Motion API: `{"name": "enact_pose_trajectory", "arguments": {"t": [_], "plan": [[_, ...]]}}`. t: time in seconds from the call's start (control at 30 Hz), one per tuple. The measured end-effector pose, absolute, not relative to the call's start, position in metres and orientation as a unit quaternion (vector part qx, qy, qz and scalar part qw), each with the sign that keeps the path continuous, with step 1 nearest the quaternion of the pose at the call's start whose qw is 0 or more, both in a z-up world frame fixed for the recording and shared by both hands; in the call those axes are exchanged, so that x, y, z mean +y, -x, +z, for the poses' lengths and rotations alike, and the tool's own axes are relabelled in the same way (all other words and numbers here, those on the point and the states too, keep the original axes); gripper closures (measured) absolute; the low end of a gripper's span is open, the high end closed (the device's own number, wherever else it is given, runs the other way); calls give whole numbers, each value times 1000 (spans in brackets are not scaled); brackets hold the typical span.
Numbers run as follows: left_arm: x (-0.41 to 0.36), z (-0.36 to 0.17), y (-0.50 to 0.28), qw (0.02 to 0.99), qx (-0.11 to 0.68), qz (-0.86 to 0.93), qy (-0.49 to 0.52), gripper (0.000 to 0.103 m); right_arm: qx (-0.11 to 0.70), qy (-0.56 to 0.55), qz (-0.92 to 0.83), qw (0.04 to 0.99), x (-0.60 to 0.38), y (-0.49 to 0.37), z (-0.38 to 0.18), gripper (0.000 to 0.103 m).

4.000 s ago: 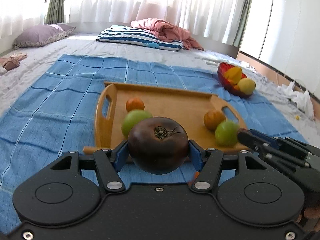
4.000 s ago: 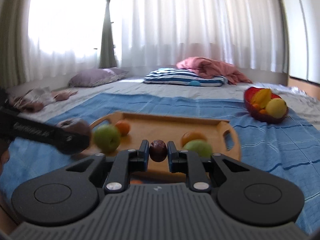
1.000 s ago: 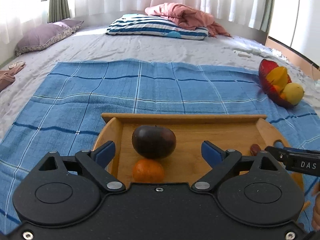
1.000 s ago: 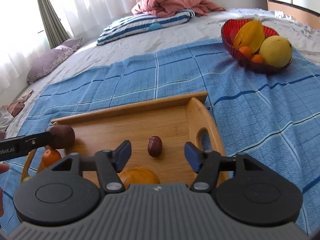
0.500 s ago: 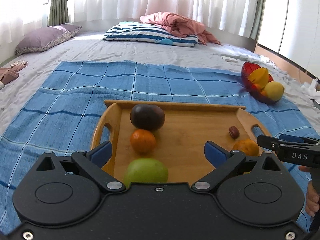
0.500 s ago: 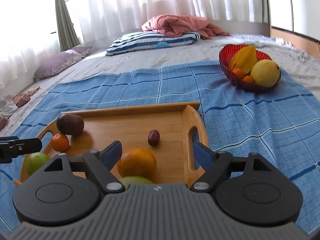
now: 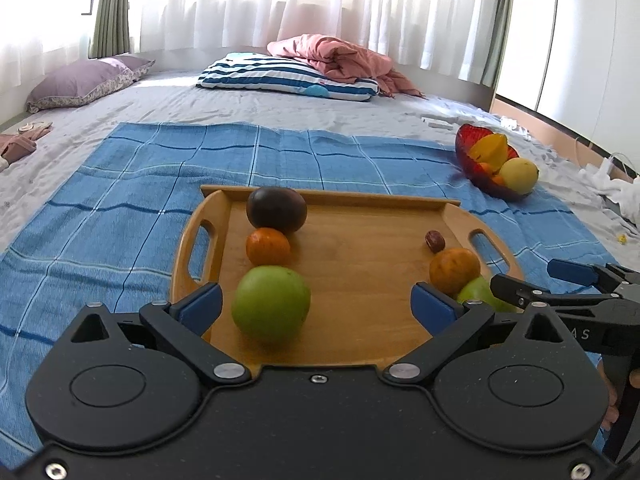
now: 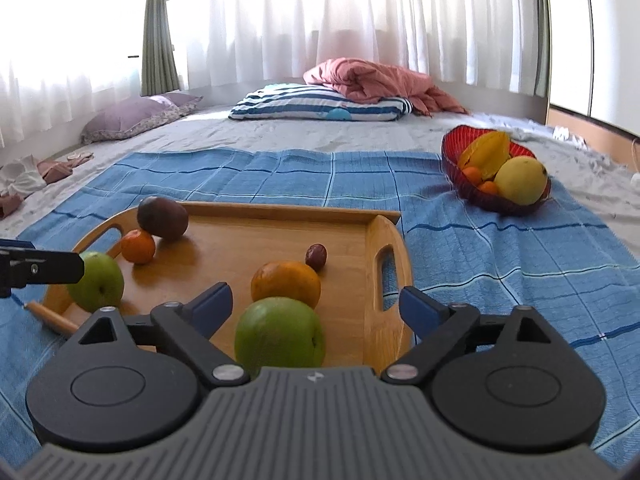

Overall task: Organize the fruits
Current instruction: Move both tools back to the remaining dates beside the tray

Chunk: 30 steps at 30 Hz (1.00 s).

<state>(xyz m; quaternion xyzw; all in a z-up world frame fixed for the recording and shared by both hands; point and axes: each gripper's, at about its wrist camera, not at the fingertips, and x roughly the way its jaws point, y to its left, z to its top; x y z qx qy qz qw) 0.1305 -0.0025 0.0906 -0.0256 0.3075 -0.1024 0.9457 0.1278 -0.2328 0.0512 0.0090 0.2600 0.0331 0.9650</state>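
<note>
A wooden tray [image 7: 360, 264] [image 8: 256, 232] lies on a blue checked cloth. Along its left side sit a dark purple fruit [image 7: 276, 209] [image 8: 162, 218], a small orange [image 7: 267, 246] [image 8: 138, 246] and a green apple [image 7: 271, 309] [image 8: 96, 280]. Along its right side sit a small dark red fruit [image 7: 434, 240] [image 8: 316, 257], an orange [image 7: 454, 271] [image 8: 286, 284] and a second green apple [image 7: 478, 300] [image 8: 279, 336]. My left gripper [image 7: 316, 304] is open and empty over the tray's near edge. My right gripper [image 8: 316, 306] is open and empty above the right green apple.
A red bowl [image 7: 468, 152] [image 8: 456, 168] with yellow and orange fruit stands on the cloth's far right. A striped pillow [image 7: 288, 76], a pink blanket [image 7: 344, 56] and a purple pillow [image 7: 88, 80] lie farther back. A wooden stick [image 8: 52, 318] pokes out by the tray's near left corner.
Both grippers let go of their fruit on the tray, the left the dark purple fruit, the right the small dark red one. Both have since drawn back from the tray with jaws open.
</note>
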Motion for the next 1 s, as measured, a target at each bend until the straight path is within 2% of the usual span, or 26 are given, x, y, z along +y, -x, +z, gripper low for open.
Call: {"name": "enact_pose_trajectory", "arguments": {"t": [0.27,1.0], "plan": [[-1,83,-110,946,307,-101,33,2,241,19,40,970,-224,-104,47,0],[0,49,-68,954,288,-80,23,1,201,51,38,977,-218,-55,24,0]]}}
